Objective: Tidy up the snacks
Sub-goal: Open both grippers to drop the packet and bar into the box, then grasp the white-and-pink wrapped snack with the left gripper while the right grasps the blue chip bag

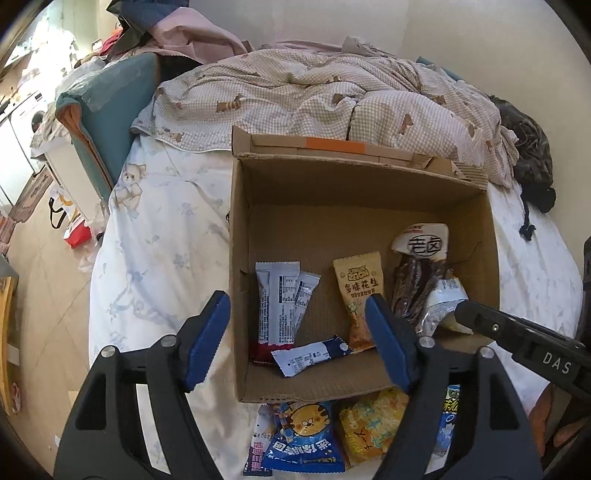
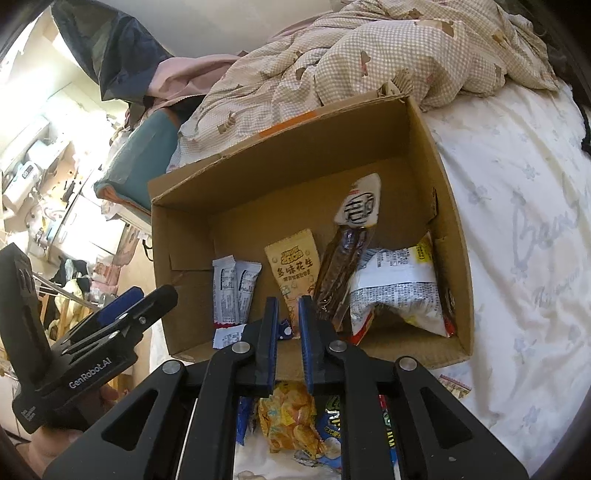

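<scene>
A cardboard box [image 1: 354, 192] sits on a bed [image 1: 155, 236] with a pale floral sheet; a checked quilt [image 1: 314, 96] is bunched behind the box. Snack packets [image 1: 280, 299] lie inside the box, more just in front of it. Cluttered floor shows left of the box. The left hand-held gripper [image 1: 299, 339] stands apart and empty; the right hand-held gripper [image 2: 288, 321] is nearly together, holding nothing.

A bed [image 1: 155, 206] fills the middle of the room, covered with a white sheet printed with pale blue flowers and a teddy bear. At its far edge lies a crumpled checked duvet [image 1: 295, 96] with small brown dogs on it. Behind it stands a plain cream wall [image 1: 461, 33]. At the bed's left edge there is a teal cushion [image 1: 110, 110], with pink cloth [image 1: 192, 33] piled above it. The floor [image 1: 48, 280] on the left is light wood, cluttered with bags and papers. Bright daylight falls on white cabinets [image 2: 74, 221] at the far left.
</scene>
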{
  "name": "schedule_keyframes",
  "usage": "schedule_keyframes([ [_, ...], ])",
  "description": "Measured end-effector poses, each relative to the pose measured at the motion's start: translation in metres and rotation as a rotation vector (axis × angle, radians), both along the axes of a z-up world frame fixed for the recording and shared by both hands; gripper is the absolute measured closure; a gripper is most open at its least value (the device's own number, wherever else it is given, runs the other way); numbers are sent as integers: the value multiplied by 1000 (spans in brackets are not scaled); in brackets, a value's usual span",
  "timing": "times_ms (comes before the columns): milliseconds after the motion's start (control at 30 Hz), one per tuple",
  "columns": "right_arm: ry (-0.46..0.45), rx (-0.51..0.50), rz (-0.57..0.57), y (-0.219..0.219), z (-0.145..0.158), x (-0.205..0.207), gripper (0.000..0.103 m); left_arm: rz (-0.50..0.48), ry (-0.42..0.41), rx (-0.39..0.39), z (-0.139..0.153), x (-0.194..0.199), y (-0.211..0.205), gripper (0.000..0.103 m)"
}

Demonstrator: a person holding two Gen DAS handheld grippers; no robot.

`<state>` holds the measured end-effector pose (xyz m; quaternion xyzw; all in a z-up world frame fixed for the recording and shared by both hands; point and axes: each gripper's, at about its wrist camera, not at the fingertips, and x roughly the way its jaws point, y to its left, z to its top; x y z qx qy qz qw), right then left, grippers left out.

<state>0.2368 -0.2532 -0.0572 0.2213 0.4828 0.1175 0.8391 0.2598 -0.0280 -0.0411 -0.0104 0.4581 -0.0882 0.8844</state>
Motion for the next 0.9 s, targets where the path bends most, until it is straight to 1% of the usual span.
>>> schedule_keyframes([
  [33,1,5,-2,-1,0,0,85,3,-2,-9,1,-1,2,30],
  [100,1,16,-10,-5,1,-2,71,18,-9,-25,4,-3,7,31],
  [133,-1,24,-19,-7,2,-3,50,24,-12,-27,5,-3,9,30],
  [167,-9,38,-37,-11,3,-6,37,30,-14,-30,6,-4,11,30],
  [267,-22,37,-59,-16,8,-12,36,48,-4,-44,7,-10,18,30],
  [367,-26,44,-79,-22,12,-20,36,61,45,-70,6,-15,27,29],
  [433,-21,50,-93,-24,14,-29,35,86,53,-89,9,-23,36,28],
  [500,-13,57,-82,-22,17,-39,35,105,47,-80,11,-30,43,21],
  [533,-12,51,-79,-20,18,-42,34,107,44,-79,12,-33,46,20],
  [667,-33,26,-68,-17,26,-60,31,132,51,-118,10,-46,62,19],
  [800,3,45,-90,-25,20,-75,30,207,78,-183,6,-59,85,19],
  [833,11,49,-94,-27,19,-78,30,225,86,-189,5,-61,89,19],
  [900,14,44,-102,-31,19,-84,30,241,117,-166,-1,-62,92,20],
])
